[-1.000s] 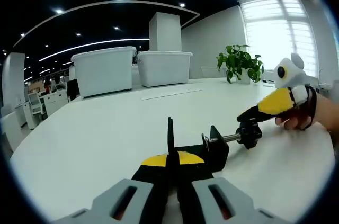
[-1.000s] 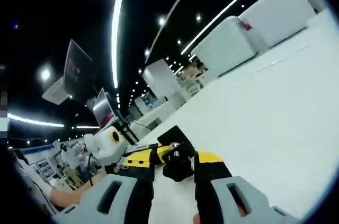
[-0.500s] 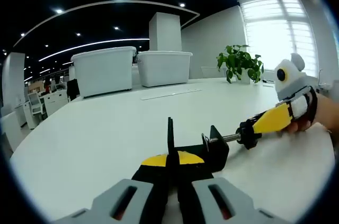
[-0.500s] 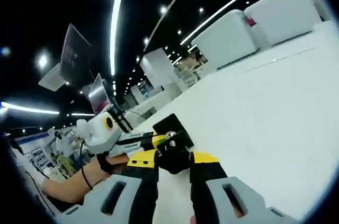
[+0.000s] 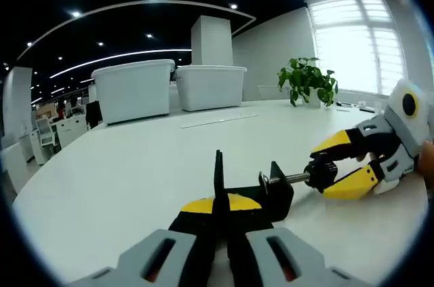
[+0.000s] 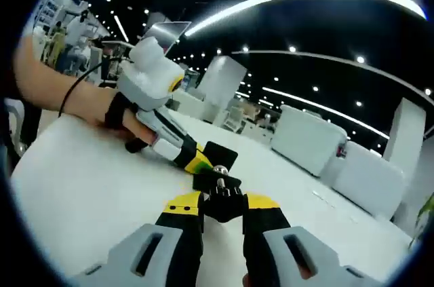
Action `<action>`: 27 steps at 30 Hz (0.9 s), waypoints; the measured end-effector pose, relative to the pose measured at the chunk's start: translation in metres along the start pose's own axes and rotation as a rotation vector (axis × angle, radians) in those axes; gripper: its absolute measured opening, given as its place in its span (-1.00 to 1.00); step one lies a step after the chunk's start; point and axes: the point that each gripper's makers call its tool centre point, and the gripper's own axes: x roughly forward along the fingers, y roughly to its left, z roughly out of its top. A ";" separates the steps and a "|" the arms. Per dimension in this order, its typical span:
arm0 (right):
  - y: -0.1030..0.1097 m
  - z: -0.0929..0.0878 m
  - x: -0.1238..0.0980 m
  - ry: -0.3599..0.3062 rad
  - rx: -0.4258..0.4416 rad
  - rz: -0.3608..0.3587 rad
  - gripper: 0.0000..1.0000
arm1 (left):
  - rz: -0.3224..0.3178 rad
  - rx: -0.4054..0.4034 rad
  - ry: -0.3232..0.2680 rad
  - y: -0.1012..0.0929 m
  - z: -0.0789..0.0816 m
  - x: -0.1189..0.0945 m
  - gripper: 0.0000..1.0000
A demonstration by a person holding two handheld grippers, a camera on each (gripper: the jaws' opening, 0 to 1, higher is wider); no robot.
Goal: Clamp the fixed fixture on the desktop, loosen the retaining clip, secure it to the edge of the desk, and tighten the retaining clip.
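The black clamp fixture (image 5: 249, 188) lies on the white tabletop (image 5: 135, 171), near the person and well in from the far side where two white bins (image 5: 169, 87) and a potted plant (image 5: 306, 80) stand. The left gripper (image 5: 220, 216) has its fingers pressed together on the fixture's thin upright plate, pinning the body down. From the fixture's right side the screw runs out to a black knob (image 5: 320, 173), and the right gripper (image 5: 339, 168) has its yellow-tipped fingers closed around that knob, one above and one below. In the right gripper view the same knob (image 6: 220, 195) sits pinched between that gripper's (image 6: 220, 205) fingers, with the left gripper (image 6: 180, 151) and the hand (image 6: 108, 107) holding it beyond.

The step in hand looks like loosening the retaining clip: one gripper steadies, the other works the screw. The next move likely calls for rolling the right wrist to turn the knob, regripping as needed, while the left keeps the body from twisting. The fixture has not yet been carried to the tabletop's edge.
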 end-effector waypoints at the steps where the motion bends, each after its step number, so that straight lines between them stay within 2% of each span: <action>1: 0.000 0.000 0.000 0.000 -0.001 -0.001 -0.60 | -0.001 0.000 0.000 0.000 0.000 0.000 -0.89; 11: -0.007 -0.004 0.002 0.000 -0.003 -0.008 -0.59 | -0.002 0.000 0.000 -0.002 0.000 -0.001 -0.89; 14: -0.006 -0.003 0.001 -0.007 0.039 0.002 -0.57 | -0.001 0.000 0.000 -0.003 0.000 -0.002 -0.89; 17: -0.007 -0.002 0.000 -0.020 0.160 0.019 -0.58 | -0.001 0.000 0.000 -0.003 0.001 -0.003 -0.89; 19: -0.007 -0.001 -0.001 -0.019 0.284 0.033 -0.55 | -0.002 0.000 0.000 -0.004 0.001 -0.003 -0.89; 22: -0.003 -0.009 -0.004 0.026 0.470 0.097 -0.31 | -0.001 0.000 -0.001 -0.005 0.001 -0.006 -0.89; 24: -0.001 -0.009 -0.007 0.035 0.563 0.123 -0.30 | -0.001 0.001 -0.001 -0.006 0.001 -0.006 -0.89; 27: -0.002 0.002 -0.013 -0.008 0.868 0.180 -0.25 | -0.002 0.001 -0.001 -0.007 0.001 -0.006 -0.89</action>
